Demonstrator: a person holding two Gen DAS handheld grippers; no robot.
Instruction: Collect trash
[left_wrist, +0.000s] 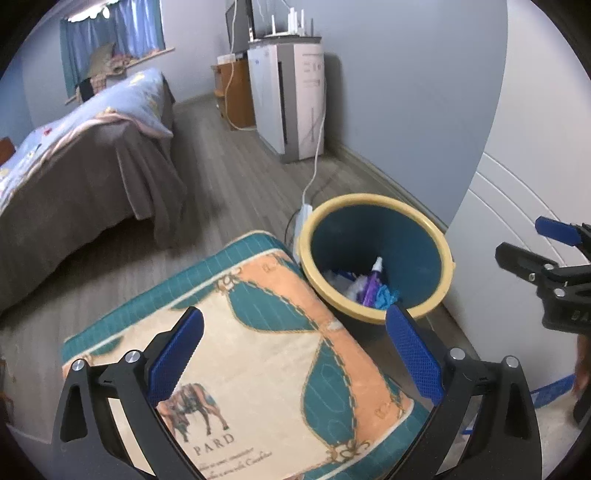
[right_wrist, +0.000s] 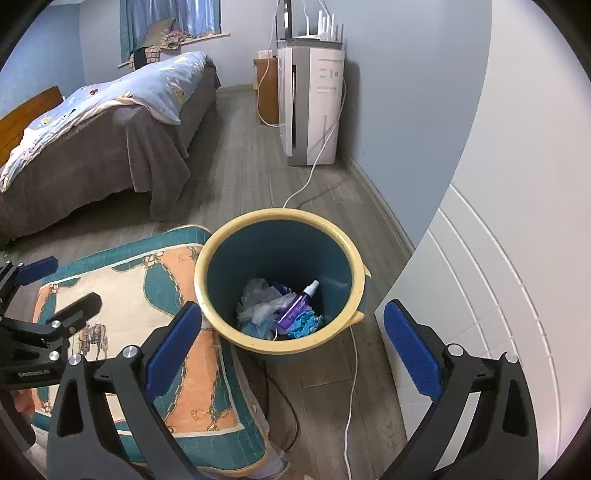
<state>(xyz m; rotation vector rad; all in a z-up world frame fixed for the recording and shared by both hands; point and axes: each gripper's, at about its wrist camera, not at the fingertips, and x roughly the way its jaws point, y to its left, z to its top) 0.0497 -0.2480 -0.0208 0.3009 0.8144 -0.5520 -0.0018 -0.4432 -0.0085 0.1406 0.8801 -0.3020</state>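
Right now both pairs of fingers stand spread as wide as they go, with nothing between the blue pads of either. Under the left gripper (left_wrist: 295, 339) lies a folded blanket (left_wrist: 266, 354), teal and orange with a horse print, its surface filling the gap between the left fingers (left_wrist: 177, 354). The right gripper (right_wrist: 291, 347) hangs just past that blanket's edge, and between and a little beyond its fingers (right_wrist: 412, 352) sits the bin (right_wrist: 351, 251), teal inside with a yellow rim, touching the blanket's corner. At the bottom of the bin lies the trash: a purple spray bottle (right_wrist: 297, 304) with a white cap, tilted, resting on crumpled blue paper (right_wrist: 306, 323) and pale plastic wrap (right_wrist: 258, 302). A white cable (right_wrist: 351, 391) runs along the wooden floor (right_wrist: 236, 173) past the right finger and on behind the bin. To the right of both grippers stands a white panelled door (right_wrist: 491, 295). Farther off, left of the fingers, is a bed (right_wrist: 110, 147) with a brown cover and a light blue quilt; straight ahead a white appliance (right_wrist: 314, 107) stands against the blue wall, with a curtained window (right_wrist: 170, 18) beyond the bed
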